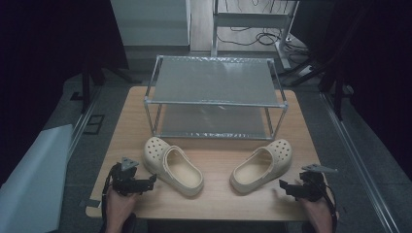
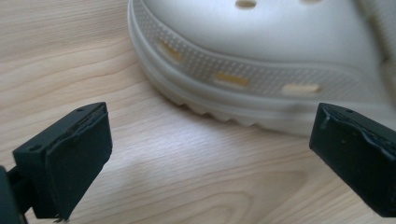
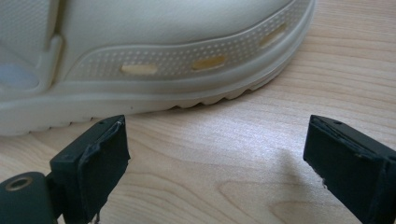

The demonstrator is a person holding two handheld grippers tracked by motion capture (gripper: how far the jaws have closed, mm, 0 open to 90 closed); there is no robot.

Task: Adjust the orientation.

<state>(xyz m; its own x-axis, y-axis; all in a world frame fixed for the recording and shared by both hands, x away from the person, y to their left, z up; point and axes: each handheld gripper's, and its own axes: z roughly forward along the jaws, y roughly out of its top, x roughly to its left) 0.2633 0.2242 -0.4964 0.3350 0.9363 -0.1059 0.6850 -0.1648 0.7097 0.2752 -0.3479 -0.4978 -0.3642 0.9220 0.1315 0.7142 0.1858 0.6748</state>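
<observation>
Nearest the table's front edge, the left gripper (image 1: pixel 145 183) and the right gripper (image 1: pixel 287 187) each rest low on the wooden table (image 1: pixel 218 204), jaws spread wide and holding nothing. Both point inward, held level by hands entering from below. Just beyond them lie two cream clogs: the left clog (image 1: pixel 172 165) and the right clog (image 1: pixel 262 165), heels toward the person, toes angled outward toward the rack. Each gripper faces its clog's ribbed sole edge, close but apart. A sound grasp would likely take the side wall or heel rim squarely between the pads, not the sloping sole. Farther back stands the two-shelf metal rack (image 1: pixel 216 99), both shelves bare.
</observation>
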